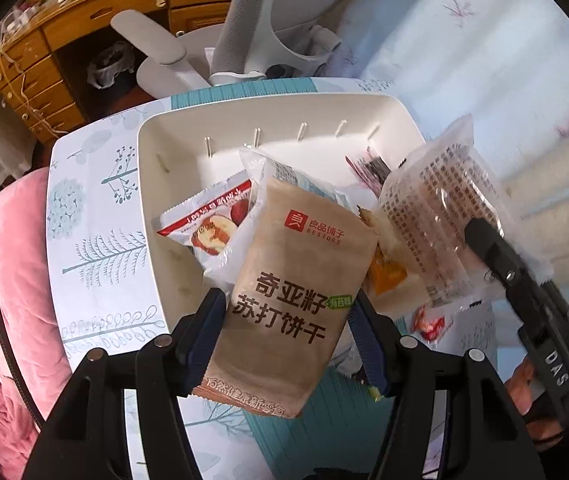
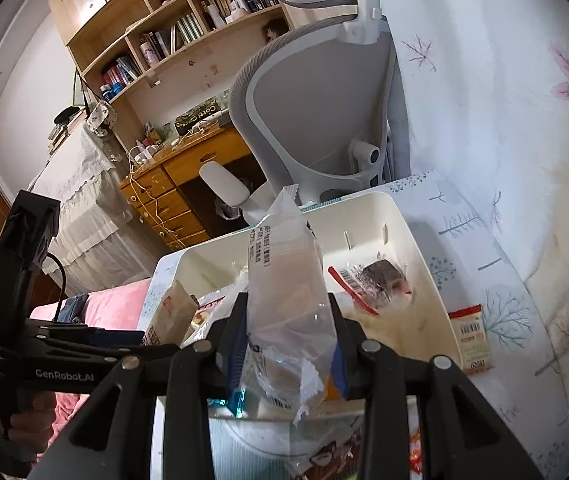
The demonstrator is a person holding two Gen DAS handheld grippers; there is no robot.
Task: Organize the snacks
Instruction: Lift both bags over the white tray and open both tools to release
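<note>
Grippers are both gripping over the white bin (image 1: pixel 156 184): left gripper (image 1: pixel 288 316) pinching a brown cracker packet (image 1: pixel 284 296) (half-open jaws), right gripper (image 2: pixel 288 344) clamping a clear wrapped snack (image 2: pixel 284 288).

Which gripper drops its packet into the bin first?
Probably left. The left gripper holds its brown packet over the bin; the right gripper's clear packet hangs at the near rim.

Bright daylight fills both views, washing out the pale bedspread (image 2: pixel 504 128) on the right almost to white. The clear wrapper (image 1: pixel 444 216) catches small glints. Fisheye bending curves the desk (image 1: pixel 44 60) and shelves (image 2: pixel 164 40), black vignette rims the corners, and the near packets look slightly soft.
</note>
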